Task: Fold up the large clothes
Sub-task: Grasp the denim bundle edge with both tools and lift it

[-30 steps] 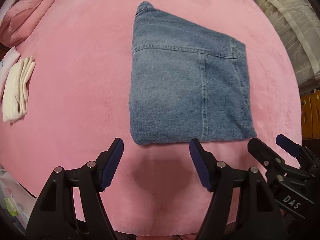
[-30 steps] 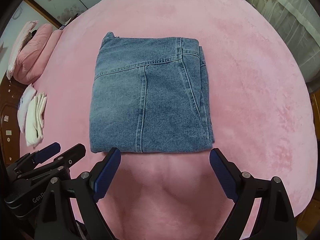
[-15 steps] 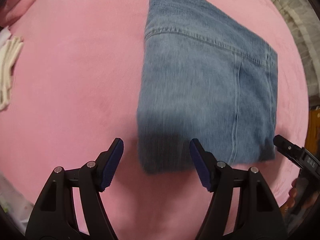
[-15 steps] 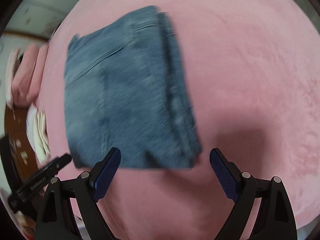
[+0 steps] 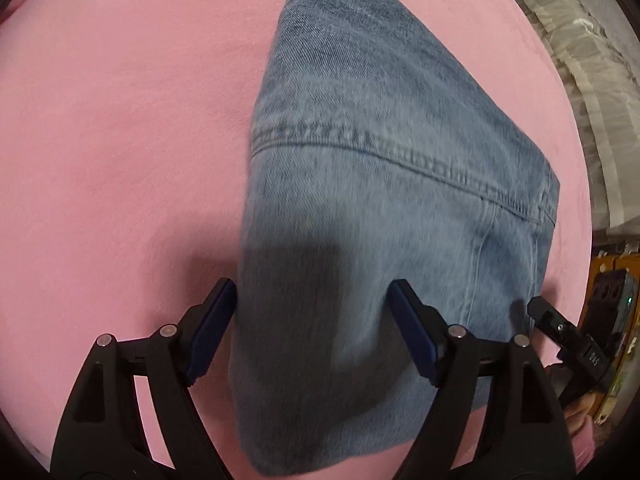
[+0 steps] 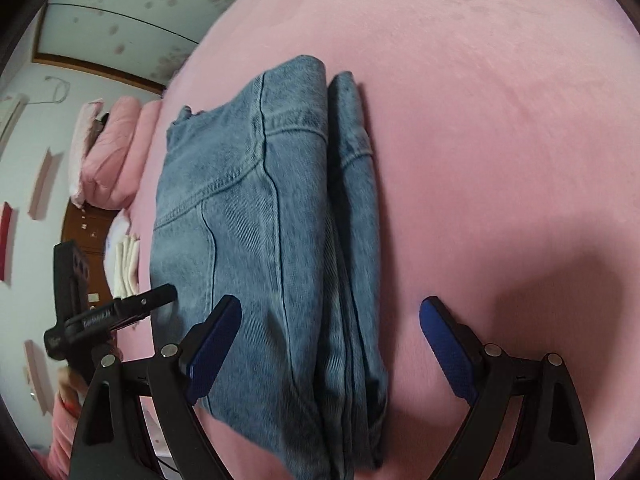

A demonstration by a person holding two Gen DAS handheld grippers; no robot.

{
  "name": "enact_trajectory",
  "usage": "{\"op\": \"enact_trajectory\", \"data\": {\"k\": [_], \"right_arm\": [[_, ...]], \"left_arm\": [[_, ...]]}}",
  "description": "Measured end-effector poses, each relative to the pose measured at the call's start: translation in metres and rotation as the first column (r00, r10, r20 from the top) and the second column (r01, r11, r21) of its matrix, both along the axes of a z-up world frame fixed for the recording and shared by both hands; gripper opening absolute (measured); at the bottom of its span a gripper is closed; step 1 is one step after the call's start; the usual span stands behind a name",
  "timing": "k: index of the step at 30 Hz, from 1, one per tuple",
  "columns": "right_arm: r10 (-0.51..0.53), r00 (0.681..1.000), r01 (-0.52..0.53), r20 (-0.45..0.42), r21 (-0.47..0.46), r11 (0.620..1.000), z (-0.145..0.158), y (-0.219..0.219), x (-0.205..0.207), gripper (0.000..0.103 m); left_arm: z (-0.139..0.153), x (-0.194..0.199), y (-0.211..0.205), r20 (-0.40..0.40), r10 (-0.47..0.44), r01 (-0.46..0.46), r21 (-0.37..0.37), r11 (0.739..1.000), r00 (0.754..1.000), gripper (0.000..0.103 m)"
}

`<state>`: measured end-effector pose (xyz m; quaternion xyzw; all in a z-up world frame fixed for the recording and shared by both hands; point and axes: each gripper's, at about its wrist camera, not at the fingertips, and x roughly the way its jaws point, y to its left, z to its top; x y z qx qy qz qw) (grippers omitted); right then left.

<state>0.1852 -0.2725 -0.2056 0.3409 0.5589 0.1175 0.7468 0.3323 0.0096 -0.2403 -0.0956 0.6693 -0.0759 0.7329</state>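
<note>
Folded blue jeans (image 5: 360,208) lie in a thick rectangular stack on the pink bed cover (image 5: 120,120). My left gripper (image 5: 314,322) is open, low over the near left corner of the jeans, with its jaws either side of the stack's left part. My right gripper (image 6: 330,332) is open, low over the near right edge of the jeans (image 6: 256,208), where the folded layers show. Each gripper shows in the other's view: the right one (image 5: 560,332) and the left one (image 6: 120,308).
Pink pillows (image 6: 108,160) and a folded white cloth (image 6: 126,264) lie at the far left of the bed. A wooden headboard (image 6: 84,232) and wall stand behind them. A beige quilt (image 5: 592,80) lies off the bed's right side.
Both grippers have moved forward and down to the near edge of the jeans, one toward each near corner. The jeans lie as before. Both jaws stay open.
</note>
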Motion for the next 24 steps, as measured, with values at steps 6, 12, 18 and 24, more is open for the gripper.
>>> {"op": "enact_trajectory", "data": {"k": [6,12,18,24], "right_arm": [[-0.006,0.999,0.004,0.05,0.044,0.999,0.002,-0.003,0.013,0.094],[0.045,0.997,-0.05,0.056,0.088,0.995,0.008,0.014,0.026,0.076],[0.084,0.995,-0.085,0.05,0.013,0.996,0.015,0.019,0.024,0.06],[0.069,0.996,-0.07,0.051,0.01,0.998,0.013,0.015,0.016,0.039]], "left_arm": [[-0.009,0.01,0.01,0.0,0.013,-0.013,-0.058,0.998,1.0,0.081],[-0.013,0.006,0.017,-0.005,0.036,-0.036,-0.052,0.998,0.999,0.081],[-0.012,0.0,0.008,0.006,0.063,-0.063,-0.011,0.998,0.998,0.078],[-0.008,-0.008,0.001,0.022,0.039,-0.04,0.036,0.999,0.999,0.065]]}}
